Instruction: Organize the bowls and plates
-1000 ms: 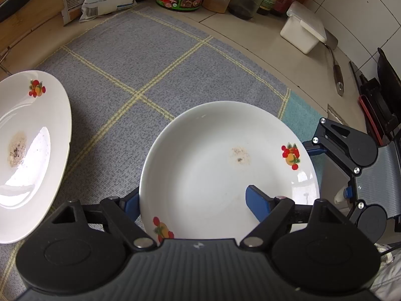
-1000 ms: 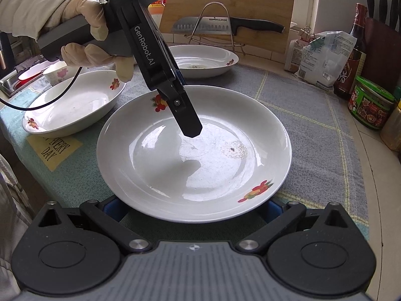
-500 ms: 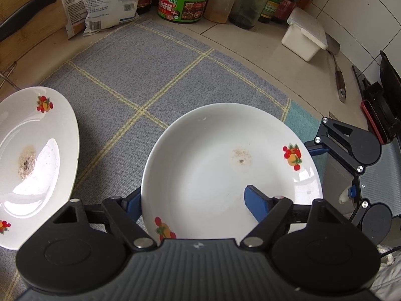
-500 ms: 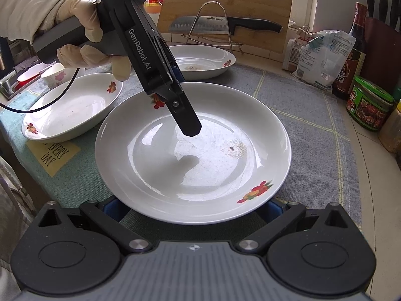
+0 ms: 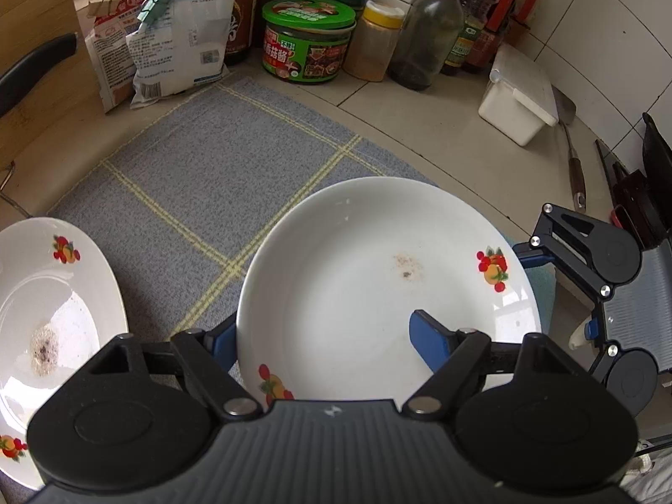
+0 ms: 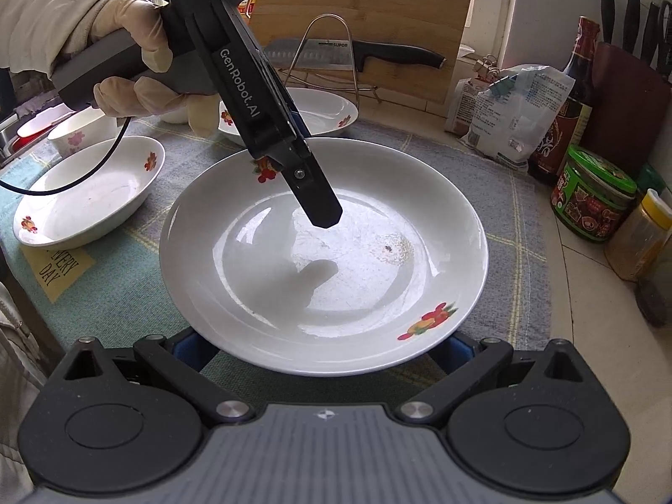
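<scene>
Two hand-held grippers are sharing one large white plate (image 6: pixel 323 252) with small red fruit prints on its rim, and it is sitting between them, above a grey-blue checked cloth (image 5: pixel 218 176).

The left gripper (image 5: pixel 332 336) is straddling the plate's rim: one blue finger is lying inside the dish and the other is outside and under the edge, jaws partly spread. Whether the pads are actually pinching the rim is not clear, so its hold cannot be judged.

The right gripper (image 6: pixel 323 350) is facing it from the opposite side, with its jaws wide and both blue fingers tucked under the near edge of the plate. It appears to be cradling the plate from below rather than clamping it, though contact is hidden.

Judging progress: the sorting is looking barely begun. A second white plate (image 5: pixel 50 327) with brown crumbs is lying just to the left of the left gripper. From the right gripper's view, a third dish (image 6: pixel 294 115) is lying beyond the shared plate, an oval dish (image 6: pixel 90 193) is sitting off to the left, and small bowls (image 6: pixel 82 130) are sitting beyond it (partly hidden by the gloved hand (image 6: pixel 138 59)). None of these are stacked on one another, so gathering them is probably all left to do.
</scene>
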Demonstrator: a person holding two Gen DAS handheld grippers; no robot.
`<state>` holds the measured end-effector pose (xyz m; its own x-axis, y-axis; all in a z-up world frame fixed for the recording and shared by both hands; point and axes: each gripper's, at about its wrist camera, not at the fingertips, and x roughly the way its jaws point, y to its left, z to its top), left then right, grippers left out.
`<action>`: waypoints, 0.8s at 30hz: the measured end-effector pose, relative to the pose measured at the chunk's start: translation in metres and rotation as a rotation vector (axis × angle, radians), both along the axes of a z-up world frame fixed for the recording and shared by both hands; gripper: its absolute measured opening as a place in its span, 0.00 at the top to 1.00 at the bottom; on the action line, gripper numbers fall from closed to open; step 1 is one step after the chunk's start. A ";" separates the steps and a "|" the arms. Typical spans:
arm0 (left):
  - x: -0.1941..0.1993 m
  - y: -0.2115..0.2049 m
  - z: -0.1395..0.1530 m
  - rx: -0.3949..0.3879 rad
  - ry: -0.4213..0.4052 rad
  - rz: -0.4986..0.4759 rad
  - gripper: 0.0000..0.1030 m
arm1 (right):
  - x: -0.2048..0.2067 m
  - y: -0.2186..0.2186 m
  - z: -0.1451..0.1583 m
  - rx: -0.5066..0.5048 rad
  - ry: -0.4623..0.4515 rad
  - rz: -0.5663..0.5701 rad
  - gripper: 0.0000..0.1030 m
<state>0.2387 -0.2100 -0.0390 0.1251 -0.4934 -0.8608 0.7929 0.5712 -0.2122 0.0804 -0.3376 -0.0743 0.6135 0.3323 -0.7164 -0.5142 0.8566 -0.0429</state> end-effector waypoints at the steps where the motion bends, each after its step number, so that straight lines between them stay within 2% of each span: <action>1: 0.003 -0.003 0.000 -0.001 -0.003 0.001 0.22 | 0.003 -0.003 0.001 -0.004 -0.003 0.000 0.00; 11: 0.026 -0.032 -0.004 -0.011 -0.027 0.010 0.22 | 0.032 -0.031 -0.001 -0.006 -0.006 -0.011 0.00; 24: 0.041 -0.059 -0.025 -0.014 -0.023 0.014 0.22 | 0.056 -0.054 -0.011 -0.018 0.012 -0.026 0.00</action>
<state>0.2801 -0.2695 -0.0639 0.1520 -0.5030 -0.8508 0.7894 0.5798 -0.2018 0.1367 -0.3920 -0.0851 0.6129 0.3032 -0.7297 -0.4920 0.8690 -0.0523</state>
